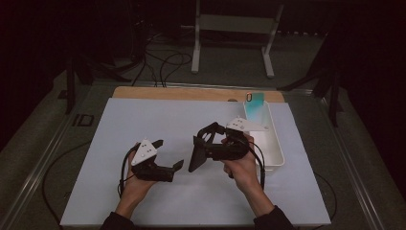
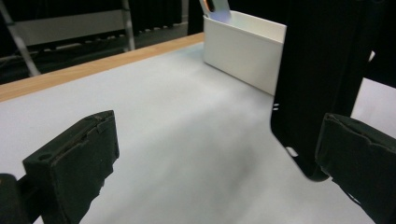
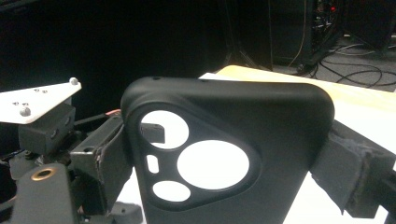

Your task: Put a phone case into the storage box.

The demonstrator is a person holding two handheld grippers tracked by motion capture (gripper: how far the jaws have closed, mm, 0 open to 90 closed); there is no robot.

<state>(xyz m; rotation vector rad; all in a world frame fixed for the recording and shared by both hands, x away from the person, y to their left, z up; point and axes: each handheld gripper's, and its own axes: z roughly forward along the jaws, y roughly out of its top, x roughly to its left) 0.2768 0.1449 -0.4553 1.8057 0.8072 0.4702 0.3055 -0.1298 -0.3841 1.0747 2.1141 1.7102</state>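
Right gripper [image 1: 203,143] pinches the black phone case [image 3: 224,154]; left gripper [image 1: 168,154] (jaws spread) seemingly just beside it

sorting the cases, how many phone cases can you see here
2: a black phone case clamped in the right gripper above the white mat, and a teal phone case standing in the white bin at the mat's right edge. More may lie hidden inside the bin.

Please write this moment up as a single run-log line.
left gripper: open, holding nothing | right gripper: shut on black phone case, held above table | white bin: holds teal phone
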